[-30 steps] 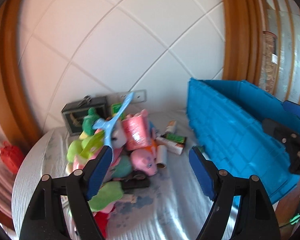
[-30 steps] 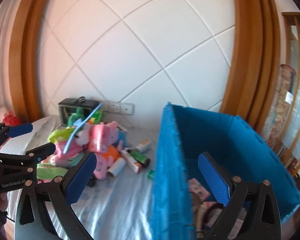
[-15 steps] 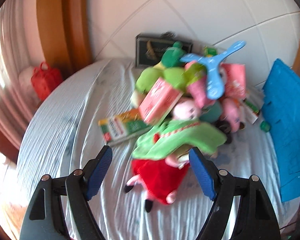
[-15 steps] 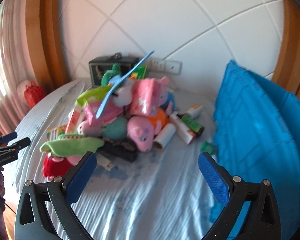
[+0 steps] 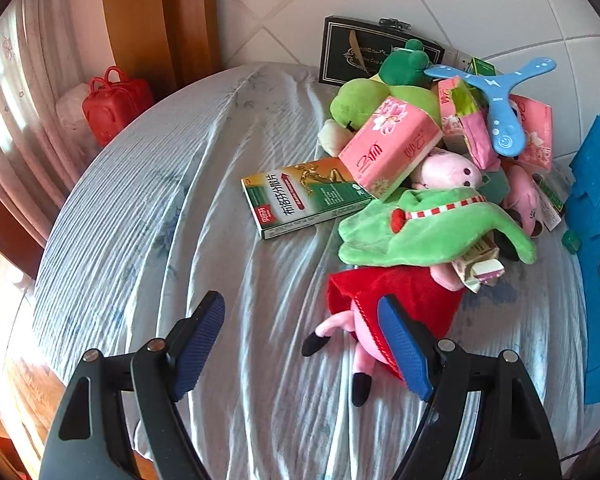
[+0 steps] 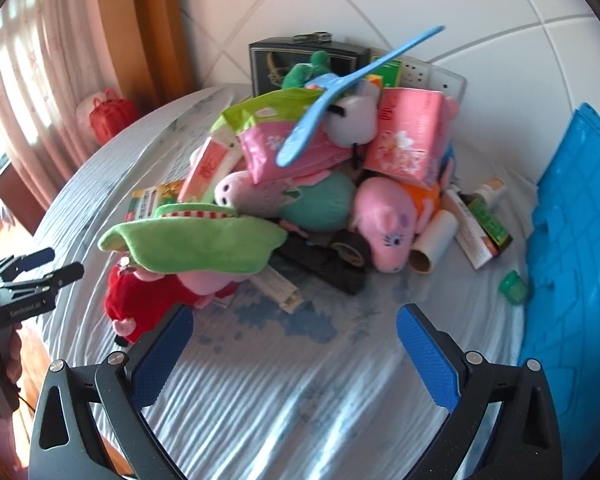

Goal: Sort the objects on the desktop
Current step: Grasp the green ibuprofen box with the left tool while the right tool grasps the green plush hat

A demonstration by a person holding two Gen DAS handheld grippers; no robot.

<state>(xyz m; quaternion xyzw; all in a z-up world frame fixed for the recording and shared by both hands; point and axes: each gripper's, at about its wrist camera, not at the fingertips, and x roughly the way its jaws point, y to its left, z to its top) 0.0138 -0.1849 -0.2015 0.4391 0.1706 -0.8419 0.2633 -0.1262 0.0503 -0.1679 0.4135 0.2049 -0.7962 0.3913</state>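
Left claw (image 5: 300, 344) hanging wide open, empty, over tabletop (image 5: 160, 200). Red-dressed plush pig (image 5: 396, 300) lying lower right of frame, touching right pad, long axis slanting up-right into pile. Right claw (image 6: 294, 354) gaping empty too, farther off. Left nearer.

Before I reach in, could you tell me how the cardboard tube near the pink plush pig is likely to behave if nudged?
The cardboard tube lies on its side, so it will probably roll. It looks hollow, likely light and crushable. The wrinkled cloth may slow it.
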